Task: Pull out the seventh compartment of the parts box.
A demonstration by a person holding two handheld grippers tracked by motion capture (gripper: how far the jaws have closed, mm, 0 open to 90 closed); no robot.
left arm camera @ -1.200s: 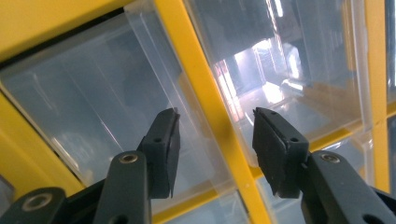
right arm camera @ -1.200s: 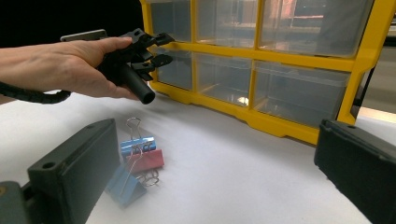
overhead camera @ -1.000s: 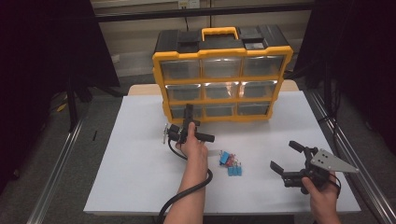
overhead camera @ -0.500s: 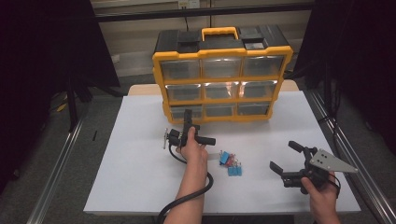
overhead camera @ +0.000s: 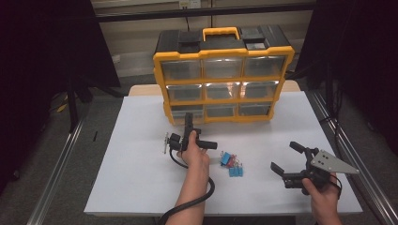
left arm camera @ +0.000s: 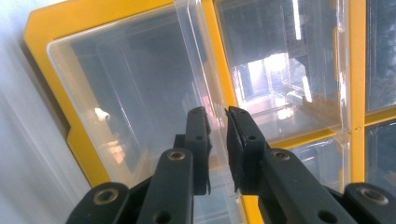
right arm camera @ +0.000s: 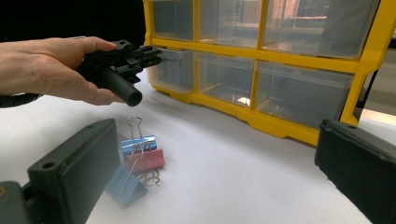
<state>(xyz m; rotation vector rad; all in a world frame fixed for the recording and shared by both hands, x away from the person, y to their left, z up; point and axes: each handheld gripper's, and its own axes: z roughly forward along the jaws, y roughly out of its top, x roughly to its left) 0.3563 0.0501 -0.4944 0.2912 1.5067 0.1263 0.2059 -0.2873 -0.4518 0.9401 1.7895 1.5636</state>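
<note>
Fingers [left arm camera: 198,140] of the left gripper [left arm camera: 217,116]: jaws have just been closing, now nearly together, pinching the clear plastic front lip of the bottom-left drawer [left arm camera: 140,93] in the yellow-and-black plastic drawer organiser [overhead camera: 224,75] at the far side of the white table [overhead camera: 136,159]. Right gripper [overhead camera: 287,158]: jaws wide apart, holding nothing, beside blue and red binder clips [overhead camera: 231,163].

a lab or workshop test station is shown: a white table [overhead camera: 141,187] is framed by metal rails [overhead camera: 56,178], dark curtains [overhead camera: 42,70] are hung on both sides, and a yellow parts organizer [overhead camera: 224,77] with clear drawers is placed on it.
</note>
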